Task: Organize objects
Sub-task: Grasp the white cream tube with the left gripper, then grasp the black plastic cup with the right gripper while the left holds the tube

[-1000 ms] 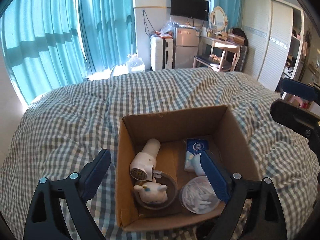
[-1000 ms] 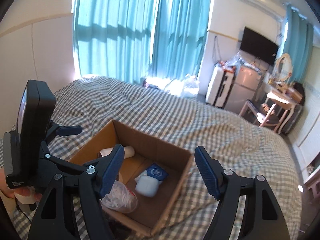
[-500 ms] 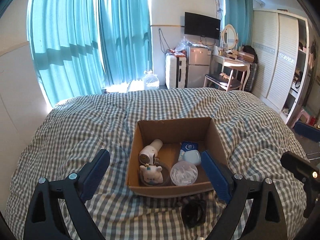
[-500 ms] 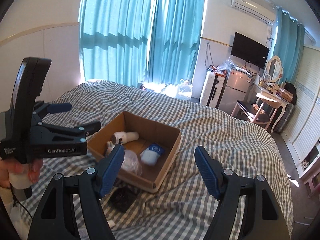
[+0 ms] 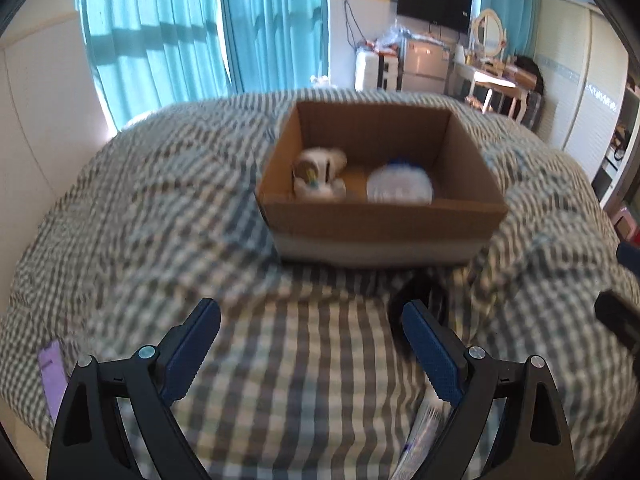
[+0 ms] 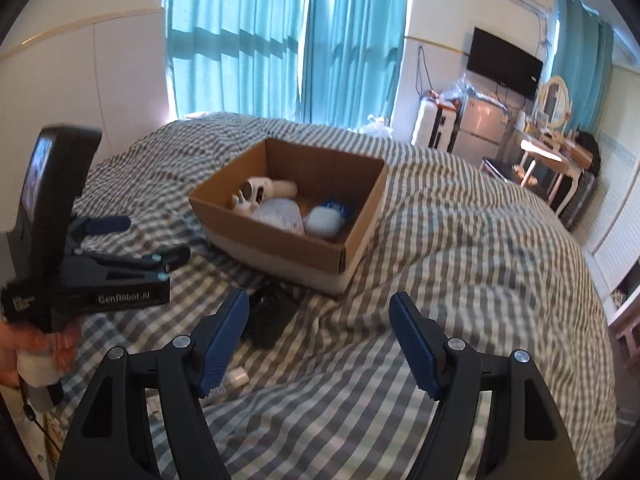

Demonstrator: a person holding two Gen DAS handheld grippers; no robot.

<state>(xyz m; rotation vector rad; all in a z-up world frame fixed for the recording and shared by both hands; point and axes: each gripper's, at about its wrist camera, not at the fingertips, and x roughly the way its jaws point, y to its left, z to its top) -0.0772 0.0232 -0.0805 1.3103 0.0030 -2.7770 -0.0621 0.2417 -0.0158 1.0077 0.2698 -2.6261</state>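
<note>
Both grippers, left gripper (image 5: 311, 349) and right gripper (image 6: 316, 343), are being held open, empty; the black object (image 6: 269, 317) beside the box (image 6: 280, 246) risks being nudged.

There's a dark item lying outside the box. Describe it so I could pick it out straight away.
Start at the open cardboard box on the checked bedcover. On the cover just in front of the box's near wall lies a black object. It is the only black thing there; the items beside it are pale.
</note>
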